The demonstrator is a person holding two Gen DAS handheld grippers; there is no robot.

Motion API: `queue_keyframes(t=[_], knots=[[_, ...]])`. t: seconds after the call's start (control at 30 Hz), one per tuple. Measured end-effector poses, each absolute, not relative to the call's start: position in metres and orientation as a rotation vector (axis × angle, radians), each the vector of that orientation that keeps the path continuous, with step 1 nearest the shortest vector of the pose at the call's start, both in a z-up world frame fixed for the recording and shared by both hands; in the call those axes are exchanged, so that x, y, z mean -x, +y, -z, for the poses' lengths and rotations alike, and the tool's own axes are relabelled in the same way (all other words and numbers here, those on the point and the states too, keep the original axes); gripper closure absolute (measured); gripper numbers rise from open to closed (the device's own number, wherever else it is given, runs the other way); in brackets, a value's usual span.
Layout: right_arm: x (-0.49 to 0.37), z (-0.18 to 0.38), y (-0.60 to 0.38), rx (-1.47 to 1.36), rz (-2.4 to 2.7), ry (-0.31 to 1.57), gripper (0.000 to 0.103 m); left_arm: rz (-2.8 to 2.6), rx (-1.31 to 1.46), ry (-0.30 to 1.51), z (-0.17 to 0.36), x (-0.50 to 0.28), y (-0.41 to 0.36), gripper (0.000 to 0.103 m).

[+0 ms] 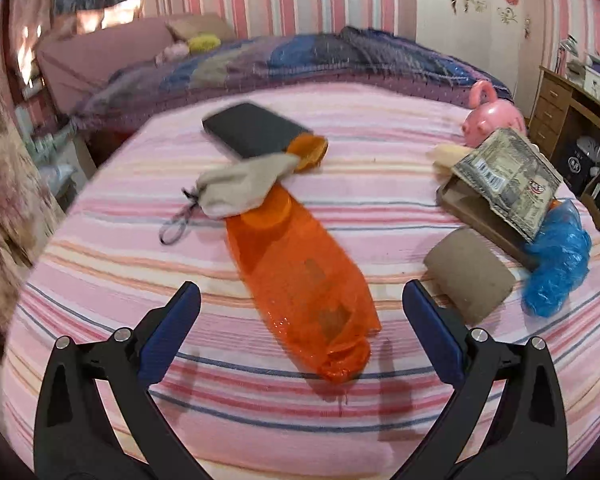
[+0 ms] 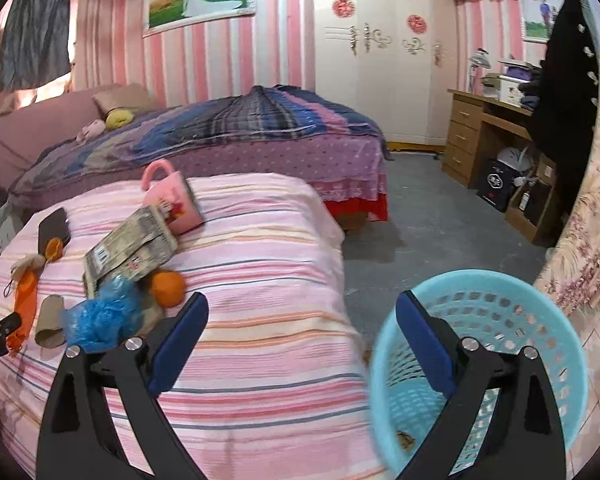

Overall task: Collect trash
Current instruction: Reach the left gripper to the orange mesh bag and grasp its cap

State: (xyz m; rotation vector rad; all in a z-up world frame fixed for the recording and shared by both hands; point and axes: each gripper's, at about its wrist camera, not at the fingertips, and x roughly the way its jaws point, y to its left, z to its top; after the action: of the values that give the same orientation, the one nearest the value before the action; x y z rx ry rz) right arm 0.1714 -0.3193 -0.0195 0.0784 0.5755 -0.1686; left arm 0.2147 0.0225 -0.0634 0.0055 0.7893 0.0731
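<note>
Trash is spread over the left part of a striped sheet (image 2: 268, 280) covering a low surface. Its right edge drops to bare grey floor (image 2: 440, 216), where a blue basket (image 2: 556, 320) stands just beside that edge. The right half of the sheet is left bare, and open floor is seen between it and the drawers (image 2: 462, 136).

The left tool (image 1: 300, 304) is held wide apart and empty above the near end of an orange net bag (image 1: 300, 272), which lies lengthwise between the fingers; contact cannot be told. A beige pouch (image 1: 240, 188) rests across the bag's far end, beside a dark pad (image 1: 256, 128). To the right a cardboard tube (image 1: 468, 280) lies near the right finger, with a blue plastic bag (image 1: 556, 272) and a printed box (image 1: 508, 176) beyond it.

The right tool (image 2: 302, 312) is likewise spread wide and grips nothing, held over the sheet's edge with its right finger in front of the basket. An orange (image 2: 168, 286) and a pink mug (image 2: 176, 200) are seen by the box.
</note>
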Motion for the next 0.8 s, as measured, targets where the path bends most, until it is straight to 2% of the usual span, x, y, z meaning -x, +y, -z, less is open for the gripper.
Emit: queue_keyframes(t=[0.27, 0.37, 0.43, 0.57, 0.67, 0.7, 0.8], knots=[[-0.177, 0.024, -0.288, -0.015, 0.133, 0.591, 0.010, -0.105, 0.117, 0.913, 0.082, -0.238, 0.042, 0.007], [-0.179, 0.025, -0.282, -0.009, 0.125, 0.596, 0.010, -0.086, 0.047, 0.907, 0.081, -0.235, 0.028, 0.023], [-0.179, 0.024, -0.282, -0.008, 0.122, 0.600, 0.010, -0.060, 0.001, 0.898, 0.080, -0.233, 0.017, 0.039], [-0.179, 0.024, -0.280, -0.007, 0.116, 0.605, 0.010, -0.017, -0.008, 0.891, 0.077, -0.226, 0.010, 0.054], [-0.179, 0.024, -0.278, -0.005, 0.110, 0.605, 0.010, -0.008, 0.004, 0.882, 0.075, -0.224, 0.011, 0.073], [-0.178, 0.024, -0.277, -0.004, 0.107, 0.605, 0.010, 0.001, 0.017, 0.877, 0.073, -0.222, 0.013, 0.084], [-0.178, 0.023, -0.275, 0.002, 0.102, 0.605, 0.010, 0.023, 0.046, 0.857, 0.069, -0.218, 0.018, 0.088]])
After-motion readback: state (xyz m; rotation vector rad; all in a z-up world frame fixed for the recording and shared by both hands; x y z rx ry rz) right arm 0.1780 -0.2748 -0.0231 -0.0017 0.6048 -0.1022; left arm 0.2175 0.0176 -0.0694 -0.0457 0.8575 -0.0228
